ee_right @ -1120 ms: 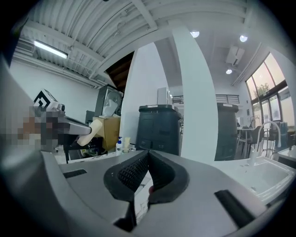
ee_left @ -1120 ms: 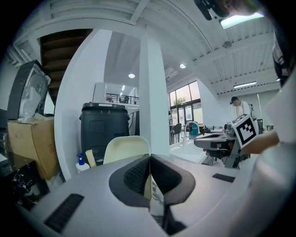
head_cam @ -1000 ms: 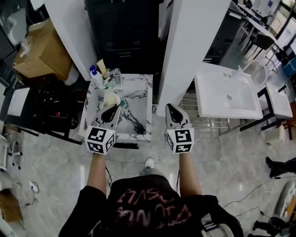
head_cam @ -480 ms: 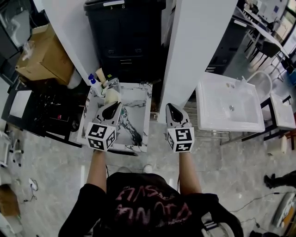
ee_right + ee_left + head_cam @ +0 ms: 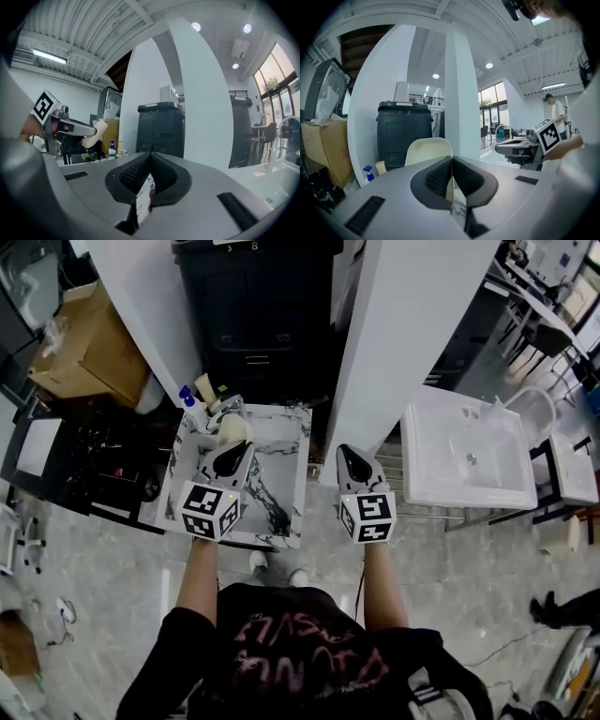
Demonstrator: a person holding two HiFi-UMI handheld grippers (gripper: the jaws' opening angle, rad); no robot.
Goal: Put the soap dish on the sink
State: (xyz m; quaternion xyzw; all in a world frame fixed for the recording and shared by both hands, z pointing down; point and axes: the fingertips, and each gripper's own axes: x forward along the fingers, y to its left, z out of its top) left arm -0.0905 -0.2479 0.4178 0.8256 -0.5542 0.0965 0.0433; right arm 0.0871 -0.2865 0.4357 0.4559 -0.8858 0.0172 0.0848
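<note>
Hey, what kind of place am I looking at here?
Probably a workshop or test hall, not a real bathroom. A marble sink and a white sink stand apart on an open floor between white pillars, with a cardboard box and a big dark bin behind them.

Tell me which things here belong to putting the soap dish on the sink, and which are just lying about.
For the job:
soap dish, gripped in the left claw
marble sink below it

Lying about:
blue spray bottle
cardboard box
dark bin
white basin
right claw, shut on nothing
</note>
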